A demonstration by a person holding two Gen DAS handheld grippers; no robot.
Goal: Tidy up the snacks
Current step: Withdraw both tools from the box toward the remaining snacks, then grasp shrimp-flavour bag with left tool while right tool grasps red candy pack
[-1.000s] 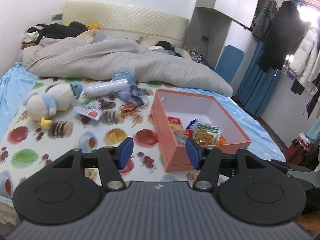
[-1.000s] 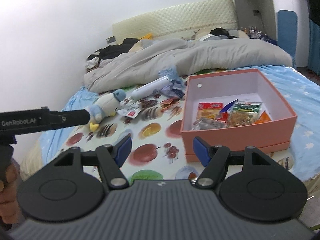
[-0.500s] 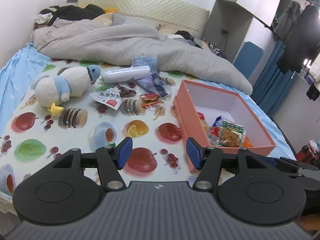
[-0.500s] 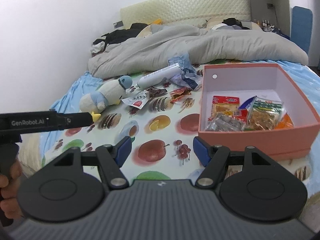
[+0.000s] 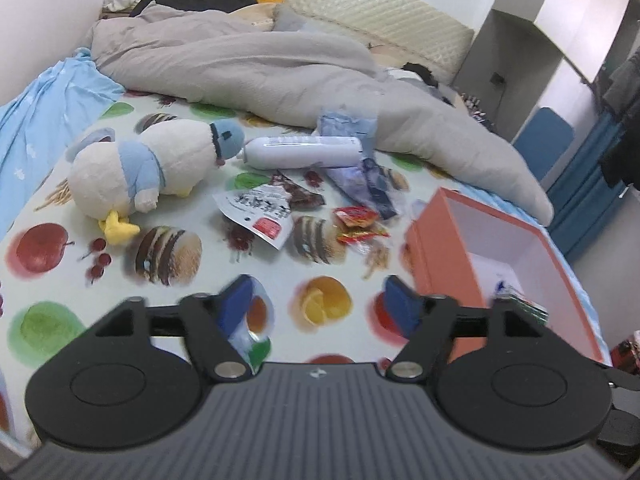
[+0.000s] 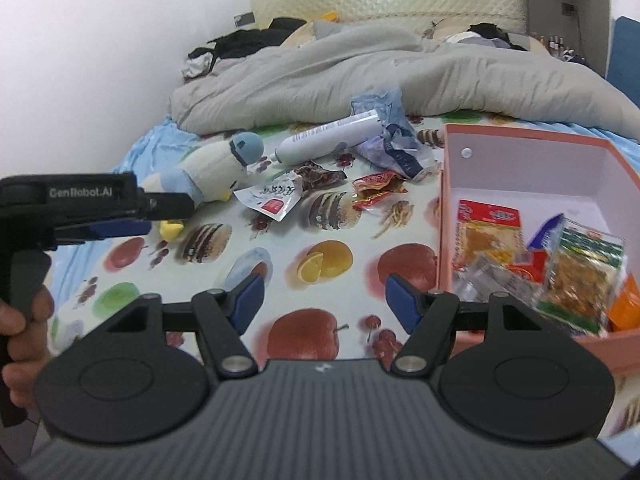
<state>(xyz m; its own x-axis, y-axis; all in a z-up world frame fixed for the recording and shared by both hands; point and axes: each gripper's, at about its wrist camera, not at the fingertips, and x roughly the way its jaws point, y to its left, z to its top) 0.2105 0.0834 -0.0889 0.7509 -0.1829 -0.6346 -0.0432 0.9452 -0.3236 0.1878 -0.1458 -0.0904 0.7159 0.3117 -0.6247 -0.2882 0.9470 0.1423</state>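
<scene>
The bed (image 5: 48,160) carries everything: a fruit-print sheet with loose snacks scattered across its middle and a pink box (image 6: 520,148) to their right that already holds several packets. The snacks not yet sorted lie ahead of both grippers and beyond their fingers, none of them touching a pad.

The left gripper (image 5: 320,304) looks the nearer, judging by its closer view of the pile. Its fingers have just been opening and stand spread with nothing between them. The white pouch (image 5: 260,216) lies ahead and slightly left of its gap, its long axis slanting from upper left to lower right. The red snack packet (image 5: 358,224) sits just right of the pouch, between it and the box wall.

The right gripper (image 6: 324,300) also has its fingers spread and empty, with the box just to its right.

A white tube (image 5: 300,152) lies crosswise behind the snacks, its nozzle by the plush duck (image 5: 152,172).

Writing: "GenRobot.AI" reads clearly on the left gripper's side in the right wrist view. The pouch bears dark characters and a red label, too blurred to read.
</scene>
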